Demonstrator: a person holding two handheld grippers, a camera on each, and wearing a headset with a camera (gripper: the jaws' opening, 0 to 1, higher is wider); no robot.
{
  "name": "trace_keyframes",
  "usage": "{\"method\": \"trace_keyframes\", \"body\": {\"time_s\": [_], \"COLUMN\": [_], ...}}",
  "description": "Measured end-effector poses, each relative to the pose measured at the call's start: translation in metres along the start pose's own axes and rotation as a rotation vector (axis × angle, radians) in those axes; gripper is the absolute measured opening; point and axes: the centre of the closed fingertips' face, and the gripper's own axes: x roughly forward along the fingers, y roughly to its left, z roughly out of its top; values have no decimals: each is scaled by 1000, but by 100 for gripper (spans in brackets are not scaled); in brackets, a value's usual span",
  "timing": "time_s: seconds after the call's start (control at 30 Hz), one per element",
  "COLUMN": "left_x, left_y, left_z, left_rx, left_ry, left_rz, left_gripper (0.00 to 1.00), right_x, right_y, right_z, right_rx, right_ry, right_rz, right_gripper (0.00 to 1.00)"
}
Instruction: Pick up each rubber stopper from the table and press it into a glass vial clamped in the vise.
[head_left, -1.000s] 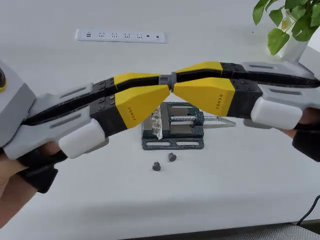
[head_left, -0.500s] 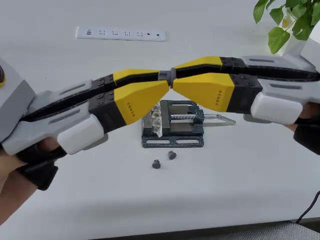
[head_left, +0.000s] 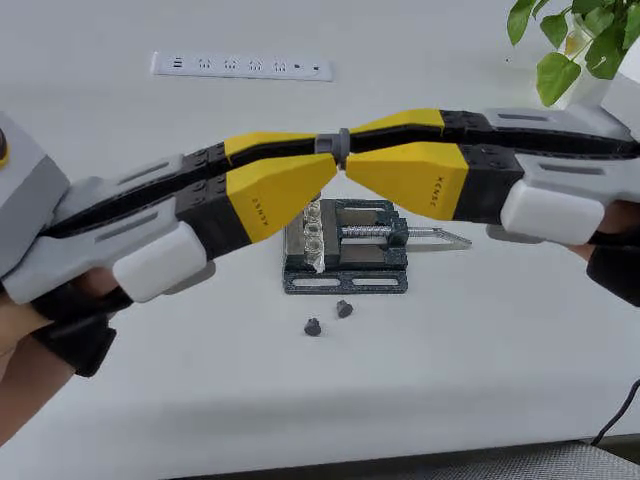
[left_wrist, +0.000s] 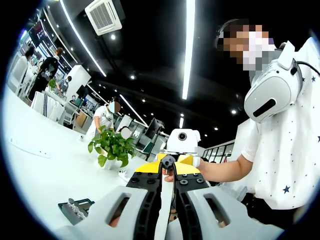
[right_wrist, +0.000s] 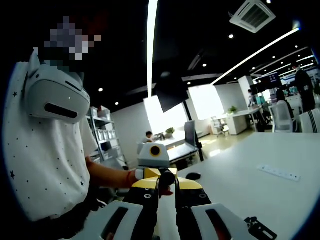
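Both claws are up in the air, meeting tip to tip over the white worktop (head_left: 480, 380). The left claw (head_left: 328, 158) comes in from 9 o'clock and the right claw (head_left: 350, 158) from 3 o'clock. There's a small grey rubber stopper (head_left: 334, 146) right where they meet. Each claw looks squeezed together on it, with just a sliver of gap running down between the jaws in each gripper view. I honestly can't tell which one has the firmer hold, since the yellow wedges crowd the stopper and only a bit of it pokes out.

Straight down at 6 o'clock from the meeting point is the vise (head_left: 345, 250), sitting on the worktop. Its upper left corner is tucked behind the left claw's yellow jaw. The glass vials (head_left: 315, 240) are clamped in it, but they're clear and glary, so I can't count them. Two loose stoppers (head_left: 313, 329) lie just past the vise's near edge, close together but not touching.

A power strip (head_left: 240, 68) lies flat at 11 o'clock, well away from everything. A plant (head_left: 575, 40) sits at 1 o'clock, chopped off by the frame edge. In the right gripper view the vise is only a dark scrap at 4 o'clock, too small to read.
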Motion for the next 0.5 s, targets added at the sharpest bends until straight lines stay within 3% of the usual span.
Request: {"method": "trace_keyframes", "body": {"time_s": [0.5], "left_x": [0], "left_y": [-2], "left_z": [-2], "left_rx": [-11], "left_ry": [3], "left_rz": [-5], "left_gripper": [4], "right_x": [0], "right_y": [2], "right_z": [0], "right_rx": [-22], "right_ry": [6], "right_rz": [8], "right_gripper": [7]}}
